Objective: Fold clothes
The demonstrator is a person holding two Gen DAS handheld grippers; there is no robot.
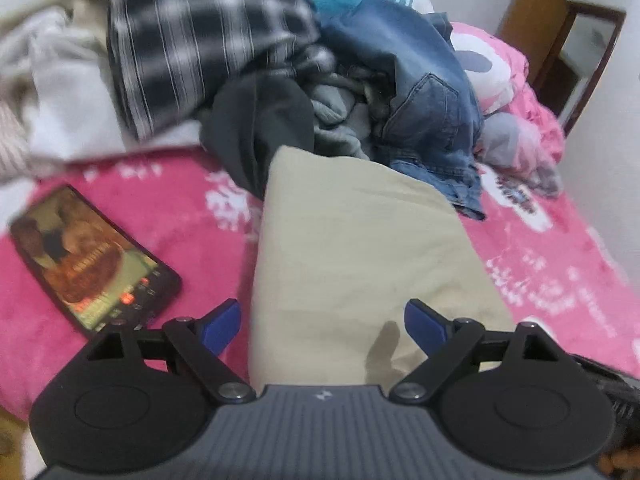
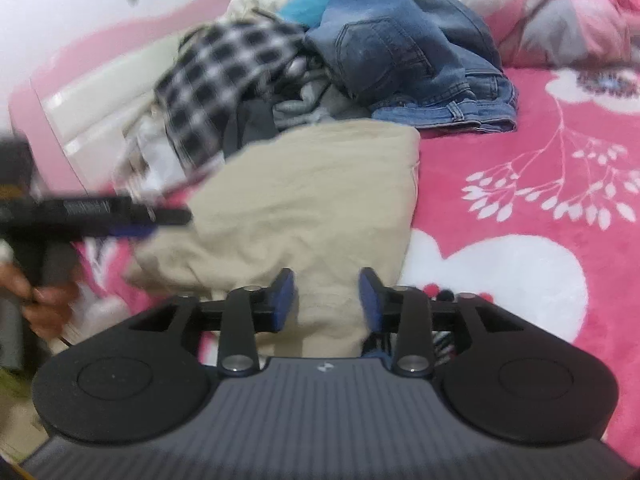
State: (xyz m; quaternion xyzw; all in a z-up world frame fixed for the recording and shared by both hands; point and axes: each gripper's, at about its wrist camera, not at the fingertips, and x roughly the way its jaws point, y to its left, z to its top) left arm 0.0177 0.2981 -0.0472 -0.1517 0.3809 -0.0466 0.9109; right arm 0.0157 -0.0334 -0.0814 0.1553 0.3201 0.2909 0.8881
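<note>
Phone (image 1: 94, 258) lies at nine o'clock on the bed (image 1: 192, 216). Beige garment (image 1: 356, 256) sits folded at centre, between the wide left claw (image 1: 322, 326). Right claw (image 2: 327, 300) straddles its hem half-open, gripping nothing; the fold may spring loose.

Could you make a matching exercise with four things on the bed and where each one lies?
Things:
1. phone
2. beige garment
3. jeans
4. checked shirt

Places, in the left wrist view:
A. on the pile, at its right
B. flat on the pink blanket, left of the beige garment
C. on the pile, at its left
D. in front of the pile, reaching between the open left gripper's fingers

Pairs: 1-B, 2-D, 3-A, 4-C
</note>
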